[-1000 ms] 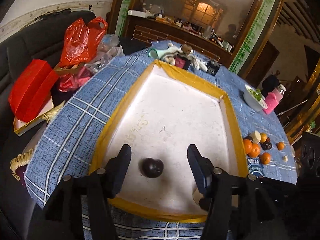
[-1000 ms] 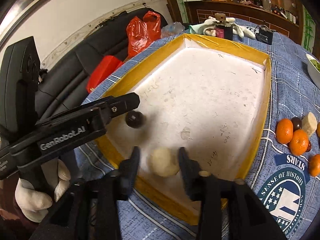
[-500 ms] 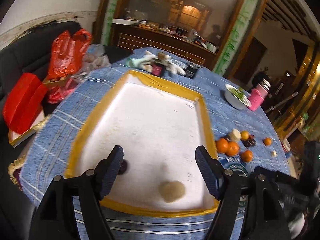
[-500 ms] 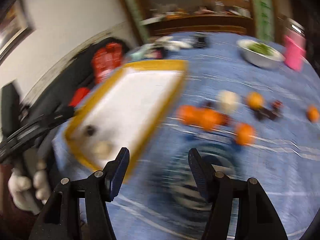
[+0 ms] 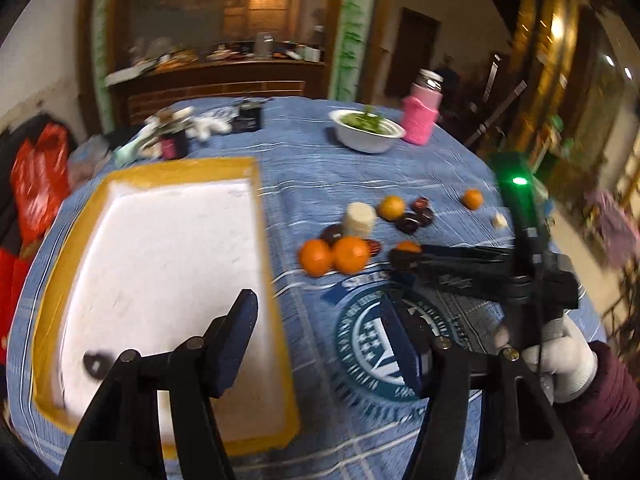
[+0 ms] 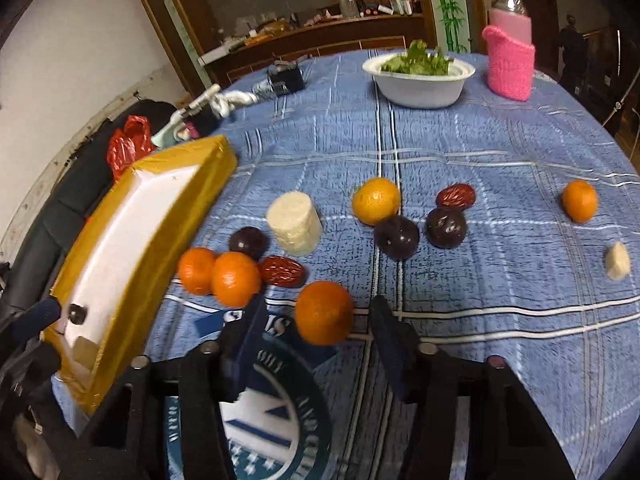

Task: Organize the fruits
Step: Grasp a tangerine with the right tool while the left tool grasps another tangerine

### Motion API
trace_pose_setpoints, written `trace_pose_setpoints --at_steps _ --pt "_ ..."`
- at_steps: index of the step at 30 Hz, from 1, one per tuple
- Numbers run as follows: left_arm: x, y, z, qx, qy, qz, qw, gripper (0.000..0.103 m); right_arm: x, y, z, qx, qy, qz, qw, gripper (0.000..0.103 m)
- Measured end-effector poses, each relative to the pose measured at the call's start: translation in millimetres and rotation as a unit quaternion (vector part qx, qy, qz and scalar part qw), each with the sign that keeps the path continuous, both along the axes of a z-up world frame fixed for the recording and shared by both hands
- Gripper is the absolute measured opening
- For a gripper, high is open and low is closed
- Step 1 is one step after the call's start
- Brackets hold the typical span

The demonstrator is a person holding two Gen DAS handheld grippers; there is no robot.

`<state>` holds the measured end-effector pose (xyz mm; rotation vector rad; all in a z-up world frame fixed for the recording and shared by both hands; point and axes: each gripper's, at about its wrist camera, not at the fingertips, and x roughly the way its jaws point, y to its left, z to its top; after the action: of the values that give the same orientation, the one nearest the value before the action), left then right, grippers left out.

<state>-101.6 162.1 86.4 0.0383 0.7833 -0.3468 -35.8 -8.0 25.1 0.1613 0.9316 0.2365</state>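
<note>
Two fruits sit in your tray (image 5: pixel 276 280), and your right gripper (image 6: pixel 316 324), jaws just closing but not yet touching, frames an orange (image 6: pixel 325 312) on the cloth (image 6: pixel 480 152): squeeze it next.

Orange tangerine (image 6: pixel 324 312), yellow-rimmed white tray (image 6: pixel 188 216), blue plaid tablecloth (image 6: pixel 480 152)

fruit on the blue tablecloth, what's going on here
A person with a gripper in each hand is sorting fruit off the tablecloth into a yellow-rimmed tray. The tray already holds a dark plum and a pale chunk. The right gripper has its jaws around an orange, which they have just been closing on, though they don't look pressed against it yet. The left gripper is open and empty, over the tray's edge. Most of the fruit is still on the cloth.
</note>
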Motion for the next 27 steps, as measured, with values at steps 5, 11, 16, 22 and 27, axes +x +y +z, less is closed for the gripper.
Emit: trace_pose_setpoints --at_steps 5,11,16,22,27 --pt "25.9 -40.9 -9.3 0.045 0.001 -0.028 0.9986 0.062 -1.1 -8.0 -4.2 0.018 -0.008 -0.006 1.000 0.033" --pt "69.2 -78.2 -37.4 0.101 0.035 -0.053 0.9928 0.035 -8.3 -35.6 2.7 0.058 -0.027 -0.044 0.997 0.033" --pt "85.0 -88.9 -52.4 0.136 0.050 -0.052 0.9881 0.035 -5.6 -40.2 3.3 0.081 -0.019 -0.042 0.996 0.033" --pt "82.7 -106.1 -60.5 0.191 0.031 -0.053 0.9796 0.039 -5.1 -37.0 4.9 0.087 -0.022 -0.031 0.996 0.034" --pt "75.1 -97.3 -53.2 0.173 0.018 -0.038 0.9840 0.031 -4.0 -39.2 3.9 0.085 -0.020 -0.037 0.995 0.034"
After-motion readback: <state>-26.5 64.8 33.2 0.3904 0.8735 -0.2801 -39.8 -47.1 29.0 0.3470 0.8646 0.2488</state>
